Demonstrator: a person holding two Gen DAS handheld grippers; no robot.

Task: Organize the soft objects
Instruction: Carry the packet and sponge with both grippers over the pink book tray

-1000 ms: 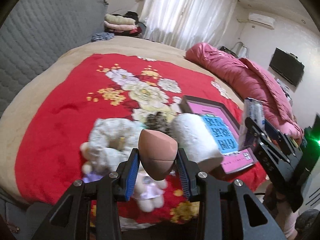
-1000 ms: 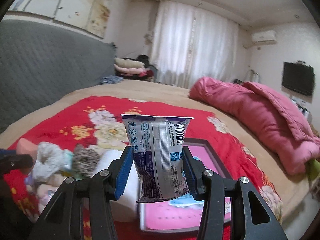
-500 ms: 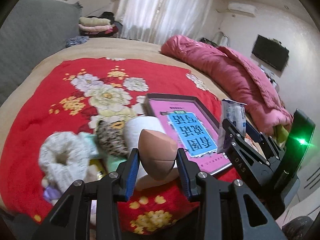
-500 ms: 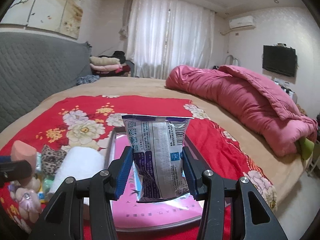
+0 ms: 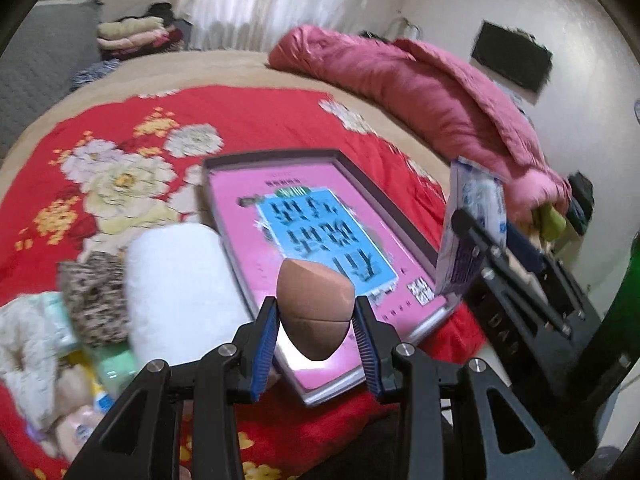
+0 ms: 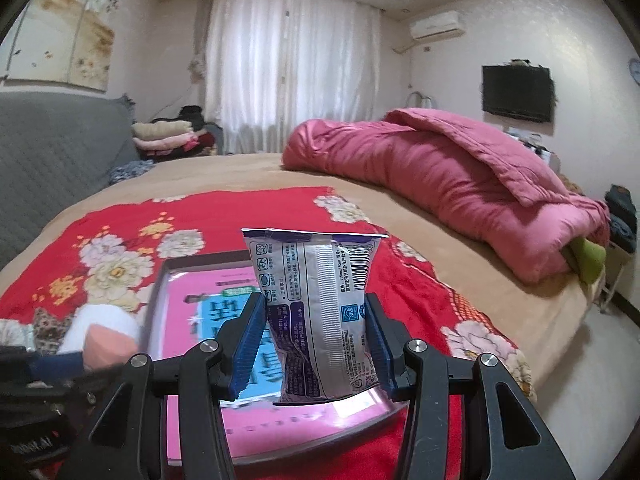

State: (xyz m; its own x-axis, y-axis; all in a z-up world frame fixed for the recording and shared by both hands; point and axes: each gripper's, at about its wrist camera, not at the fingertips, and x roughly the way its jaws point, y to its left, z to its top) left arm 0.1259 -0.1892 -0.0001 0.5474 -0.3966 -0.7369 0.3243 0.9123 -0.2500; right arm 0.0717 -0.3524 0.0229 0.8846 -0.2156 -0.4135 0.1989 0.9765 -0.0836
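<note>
We see the left hand-held gripper (image 5: 316,338) at lower centre clamping a brown makeup sponge (image 5: 315,312) over the tray (image 5: 404,220). Our right hand-held gripper (image 6: 316,340) grips a tissue packet (image 6: 316,312) upright, mid-frame. Beyond, a white roll (image 5: 180,292) sits left of the tray on the red blanket (image 5: 256,120).

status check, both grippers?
Left gripper shut on makeup sponge. Right gripper shut on tissue pack. Both over pink tray; tray bare.

The left gripper (image 5: 316,320) is clamped on a sponge (image 5: 315,307) above the tray (image 5: 404,216). The right gripper (image 6: 316,340) grips a packet (image 6: 320,312), also over the tray.
</note>
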